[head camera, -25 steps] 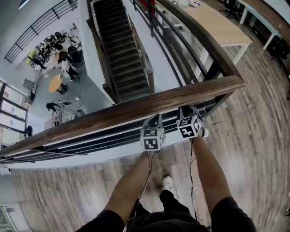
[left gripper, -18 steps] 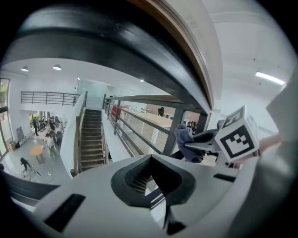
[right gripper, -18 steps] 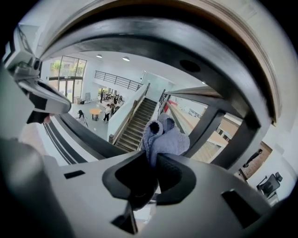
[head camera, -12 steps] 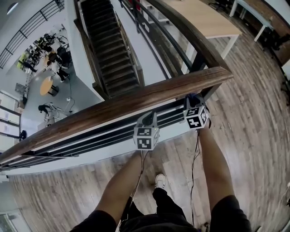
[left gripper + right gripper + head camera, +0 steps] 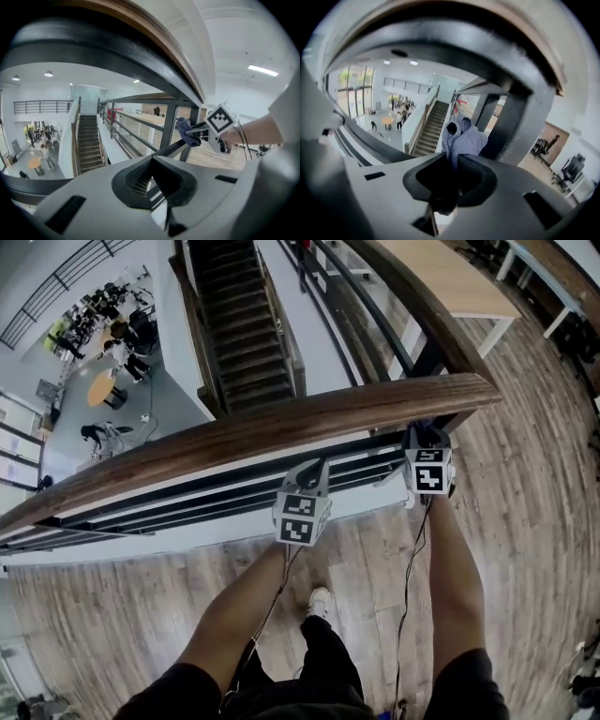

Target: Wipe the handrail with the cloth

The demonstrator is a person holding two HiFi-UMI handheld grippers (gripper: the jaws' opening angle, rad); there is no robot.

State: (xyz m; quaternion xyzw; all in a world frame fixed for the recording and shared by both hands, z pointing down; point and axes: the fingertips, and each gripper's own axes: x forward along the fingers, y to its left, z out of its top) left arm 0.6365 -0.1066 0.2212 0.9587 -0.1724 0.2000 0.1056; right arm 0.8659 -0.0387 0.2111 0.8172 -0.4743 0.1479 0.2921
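**Cloth poised under the rail's corner end**

The right claw (image 5: 453, 161) is clamped on a bunched blue-grey cloth (image 5: 464, 137). The cloth sticks up past the claw's tips just beneath the brown wooden handrail (image 5: 281, 432), near the black metal corner post (image 5: 518, 122). I cannot tell whether the cloth touches the rail. Gripping it as a tight wad likely gives a firm pad to press on the wood. The left claw (image 5: 153, 161) is closed on nothing and sits below the rail further along, probably to stay out of the wiping path.
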